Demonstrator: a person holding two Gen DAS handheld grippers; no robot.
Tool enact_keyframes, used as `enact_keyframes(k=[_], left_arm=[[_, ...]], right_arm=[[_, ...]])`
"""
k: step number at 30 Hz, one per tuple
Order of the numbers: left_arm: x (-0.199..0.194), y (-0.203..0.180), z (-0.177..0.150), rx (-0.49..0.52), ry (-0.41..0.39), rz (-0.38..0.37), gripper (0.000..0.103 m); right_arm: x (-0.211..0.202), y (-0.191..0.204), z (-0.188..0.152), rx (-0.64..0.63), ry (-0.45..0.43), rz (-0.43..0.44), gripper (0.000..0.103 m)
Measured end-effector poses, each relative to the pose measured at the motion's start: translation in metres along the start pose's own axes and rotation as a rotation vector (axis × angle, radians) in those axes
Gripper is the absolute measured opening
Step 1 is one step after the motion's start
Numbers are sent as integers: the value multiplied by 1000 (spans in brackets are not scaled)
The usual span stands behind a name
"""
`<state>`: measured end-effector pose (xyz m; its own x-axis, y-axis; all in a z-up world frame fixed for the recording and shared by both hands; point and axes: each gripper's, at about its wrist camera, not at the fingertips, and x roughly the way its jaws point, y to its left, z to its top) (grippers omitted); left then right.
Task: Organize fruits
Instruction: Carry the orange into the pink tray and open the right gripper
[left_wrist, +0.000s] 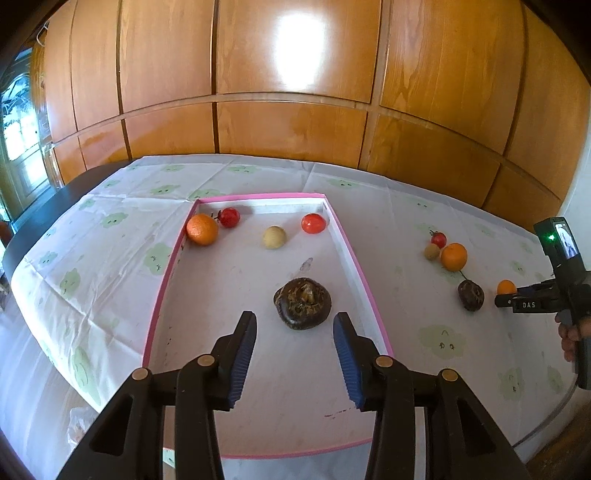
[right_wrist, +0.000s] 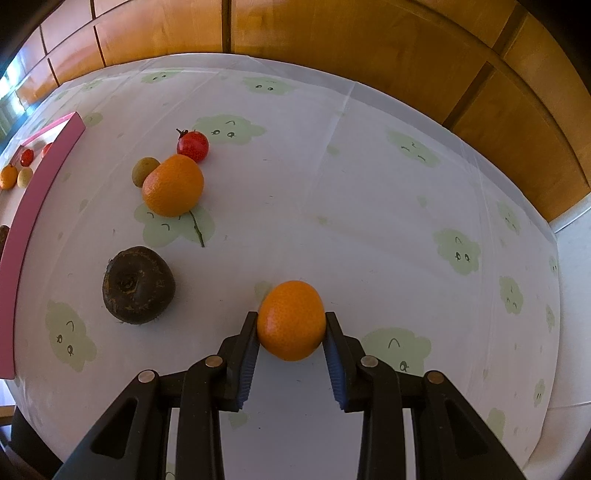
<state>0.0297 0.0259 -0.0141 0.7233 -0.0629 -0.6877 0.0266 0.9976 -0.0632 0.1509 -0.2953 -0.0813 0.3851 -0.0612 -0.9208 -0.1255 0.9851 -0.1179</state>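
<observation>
Right wrist view: the right claw (right_wrist: 291, 328) is clamped on a small orange (right_wrist: 291, 320), one blue ribbed pad on each side at its widest part.
Grip point: across the middle is the sound place; the fruit is round, so a hold nearer its top or bottom would likely squeeze it out.
Handling: probably light, with a firm but yielding peel; the dimpled skin should give the ribs some bite, and modest pressure ought to do.
Contact with bench: whether the orange rests on the bench (right_wrist: 369, 221) or is just off it, I cannot tell from this angle.
Neighbours: a dark wrinkled fruit (right_wrist: 138, 285) lies near on the left; farther off, a larger orange (right_wrist: 173, 185) touches a small greenish-brown fruit (right_wrist: 144, 171), with a cherry tomato (right_wrist: 192, 146) just beside them.
Left wrist view: the left claw (left_wrist: 294, 325) stands wide apart and holds nothing, just short of another dark fruit (left_wrist: 303, 303) in the pink-edged tray (left_wrist: 369, 295).
Tray contents: an orange (left_wrist: 202, 229), two red tomatoes (left_wrist: 229, 217) (left_wrist: 314, 223) and a pale round fruit (left_wrist: 274, 237) sit along the far end.
</observation>
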Motion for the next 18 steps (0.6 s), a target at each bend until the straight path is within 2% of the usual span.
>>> enact_keyframes(k=[15, 18], left_arm=[[4, 14, -8, -23, 19, 30, 47], [5, 20, -8, -36, 16, 36, 47]], right_arm=[[3, -10, 0, 6, -2, 9, 34], [-6, -14, 0, 23, -27, 9, 34]])
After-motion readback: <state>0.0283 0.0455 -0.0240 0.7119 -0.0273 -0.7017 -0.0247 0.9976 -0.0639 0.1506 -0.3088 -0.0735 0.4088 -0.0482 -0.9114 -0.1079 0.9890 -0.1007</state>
